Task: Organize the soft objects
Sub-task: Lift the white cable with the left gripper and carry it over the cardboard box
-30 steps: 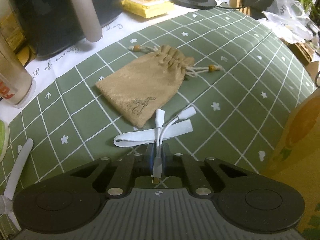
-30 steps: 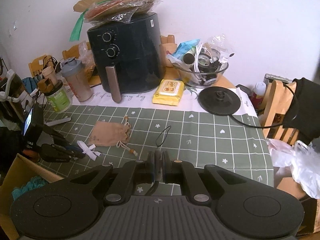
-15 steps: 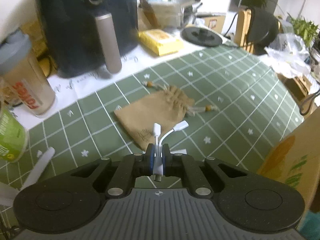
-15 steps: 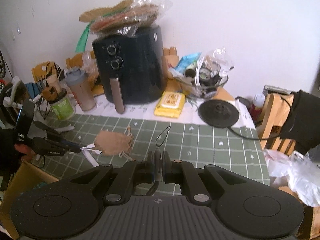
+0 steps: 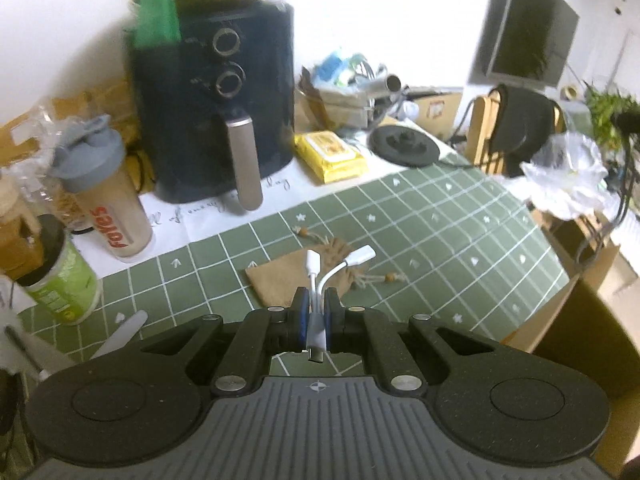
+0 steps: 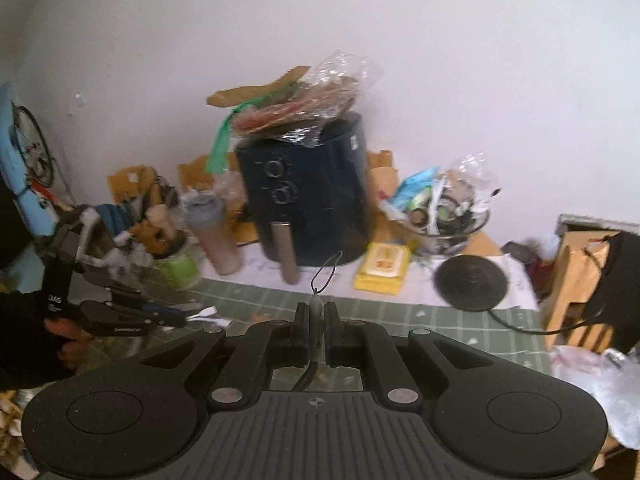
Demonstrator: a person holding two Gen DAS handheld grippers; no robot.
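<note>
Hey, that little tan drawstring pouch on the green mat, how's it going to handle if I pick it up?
The tan pouch lies flat and wrinkled, so it is probably floppy and light. Its gathered neck and beaded cords would likely dangle. Cloth on the green mat should not roll or slide much.

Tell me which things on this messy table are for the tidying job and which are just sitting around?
For the job:
- white adapter cable, pinched in the left gripper
- black cord, pinched in the right gripper
- tan pouch on the green mat

Just lying about:
- air fryer
- shaker bottle
- yellow wipes pack
- green jar
- glass bowl of clutter
</note>
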